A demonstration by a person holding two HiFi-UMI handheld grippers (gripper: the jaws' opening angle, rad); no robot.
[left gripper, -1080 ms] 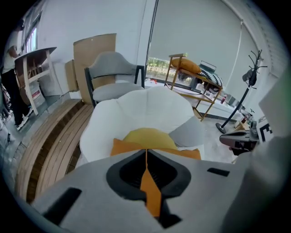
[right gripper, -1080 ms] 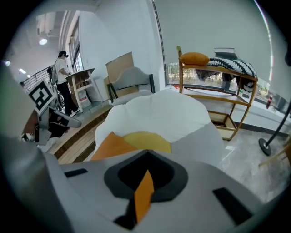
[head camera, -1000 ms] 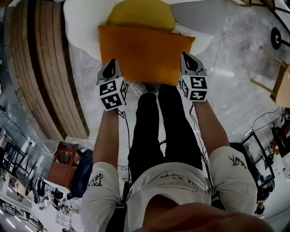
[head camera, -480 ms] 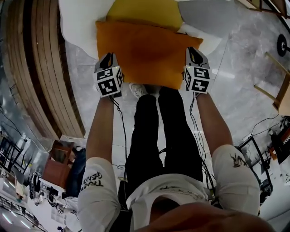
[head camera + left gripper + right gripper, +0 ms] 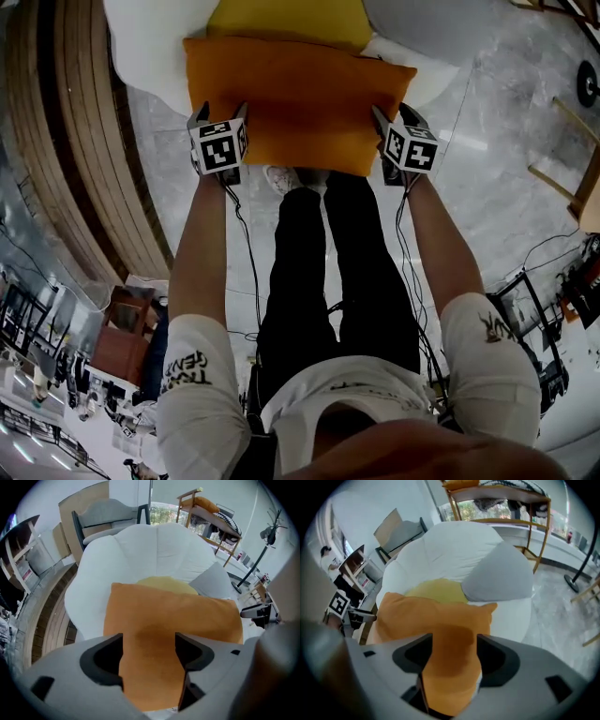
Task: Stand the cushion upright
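Item: plump rectangular orange fabric cushion (image 5: 298, 103), smooth-faced, resting on the white petal-shaped armchair (image 5: 150, 56) at my twelve o'clock. My left gripper (image 5: 149, 648) and right gripper (image 5: 454, 651) have just opened their jaws wide. The cushion's seven and five o'clock corners sit loose between them.

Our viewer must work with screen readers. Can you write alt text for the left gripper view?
An orange cushion rests on a white armchair, its near edge between the jaws of the left gripper, which stand apart and have just been opening. A yellow cushion peeks out behind it.
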